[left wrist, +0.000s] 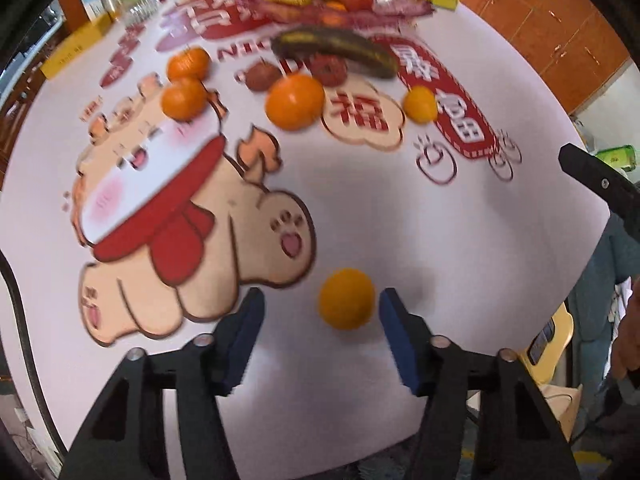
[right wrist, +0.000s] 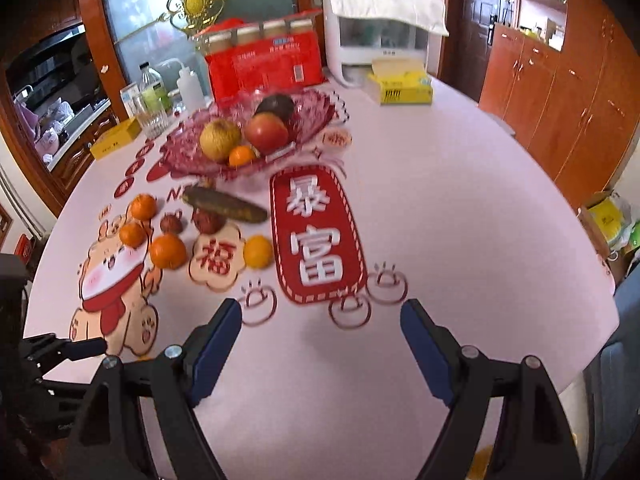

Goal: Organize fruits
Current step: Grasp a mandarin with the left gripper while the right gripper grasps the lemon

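Between spread left tongs (left wrist: 322,312): round smooth orange (left wrist: 346,298), ungripped; right tongs (right wrist: 322,320) spread, empty.

Tablecloth (right wrist: 460,240) print — 暴富 on red plaque (right wrist: 316,236), 福 on cloud badge (right wrist: 216,258).

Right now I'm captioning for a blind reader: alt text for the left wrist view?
The open left gripper brackets a small orange fruit on the white tablecloth. Beyond lie oranges, a dark banana and a filled fruit bowl.

Both wrist views low over table (right wrist: 460,216), fruit-facing.
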